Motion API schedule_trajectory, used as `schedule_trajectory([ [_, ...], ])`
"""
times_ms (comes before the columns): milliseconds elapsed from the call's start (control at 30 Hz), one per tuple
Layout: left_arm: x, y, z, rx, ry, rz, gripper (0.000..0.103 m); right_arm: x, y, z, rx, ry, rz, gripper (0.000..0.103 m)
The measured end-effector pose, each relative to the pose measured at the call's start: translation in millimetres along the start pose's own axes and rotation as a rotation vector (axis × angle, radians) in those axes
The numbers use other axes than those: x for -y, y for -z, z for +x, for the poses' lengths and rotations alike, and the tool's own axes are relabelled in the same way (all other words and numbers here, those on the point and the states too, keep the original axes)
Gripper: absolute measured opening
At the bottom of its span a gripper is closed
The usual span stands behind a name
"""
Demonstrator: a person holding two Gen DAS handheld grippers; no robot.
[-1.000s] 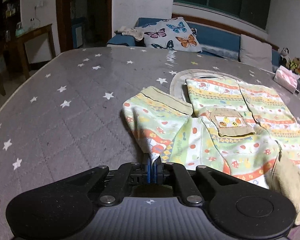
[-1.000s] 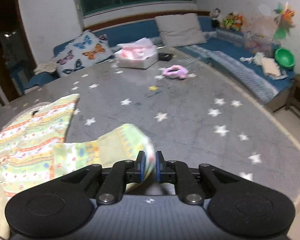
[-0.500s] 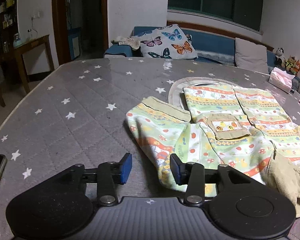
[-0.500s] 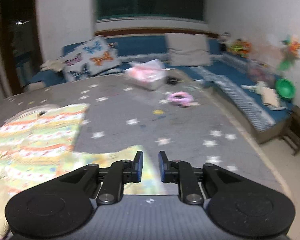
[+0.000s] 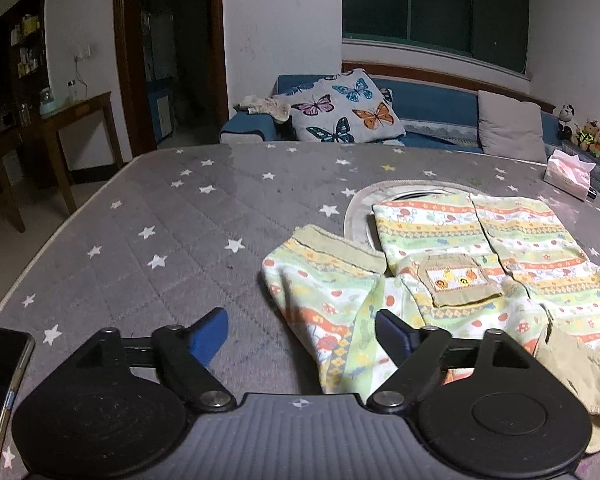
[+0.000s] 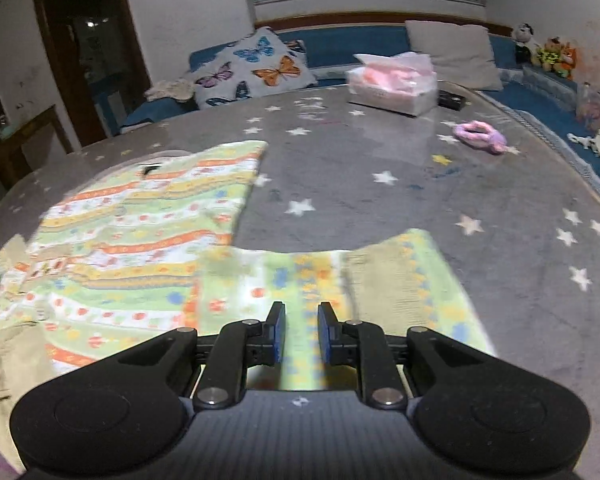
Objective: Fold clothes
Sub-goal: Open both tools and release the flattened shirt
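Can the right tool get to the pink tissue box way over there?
Probably yes. The right tool is open and holds nothing, and only bare starry mattress lies between it and the tissue box, though it's a long reach.

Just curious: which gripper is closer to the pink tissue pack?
Right. The right gripper faces the pink tissue pack across the table; from the left gripper it lies far off right.
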State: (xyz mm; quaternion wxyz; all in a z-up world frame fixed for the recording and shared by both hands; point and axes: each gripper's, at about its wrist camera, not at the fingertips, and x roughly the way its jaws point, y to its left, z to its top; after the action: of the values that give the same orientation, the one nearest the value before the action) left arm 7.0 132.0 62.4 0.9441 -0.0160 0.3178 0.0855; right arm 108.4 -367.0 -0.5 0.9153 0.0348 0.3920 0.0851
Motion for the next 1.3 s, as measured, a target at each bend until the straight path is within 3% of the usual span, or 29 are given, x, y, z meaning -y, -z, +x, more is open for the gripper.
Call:
schedule_trajectory([
  [200,3,-5,4,0.001,-0.025,0.007,0.092,41,-6,-6,0.029,0.159,0.020,0.018],
  [300,6,-6,5,-0.002,-0.029,0.013,0.093,61,-11,-9,0.044,0.242,0.034,0.027],
  [500,14,-8,5,0.004,-0.034,0.034,0.095,90,-21,-11,0.060,0.341,0.080,0.027],
  [733,22,-12,10,-0.001,-0.036,0.052,0.096,77,-22,-6,0.061,0.218,0.056,0.028],
  [900,28,-11,16,-0.009,-0.038,0.075,0.102,74,-22,11,0.038,0.224,0.050,0.030],
  [1067,30,-14,23,0.000,-0.054,0.084,0.103,69,-28,8,0.070,0.308,0.012,0.035],
  [1167,32,-16,27,0.010,-0.063,0.095,0.103,63,-33,-2,0.113,0.268,0.004,0.037],
  [1233,34,-19,33,0.017,-0.062,0.107,0.102,59,-35,-4,0.113,0.229,-0.006,0.044],
  [1300,37,-21,40,0.025,-0.057,0.123,0.101,54,-35,-1,0.099,0.215,-0.021,0.044],
])
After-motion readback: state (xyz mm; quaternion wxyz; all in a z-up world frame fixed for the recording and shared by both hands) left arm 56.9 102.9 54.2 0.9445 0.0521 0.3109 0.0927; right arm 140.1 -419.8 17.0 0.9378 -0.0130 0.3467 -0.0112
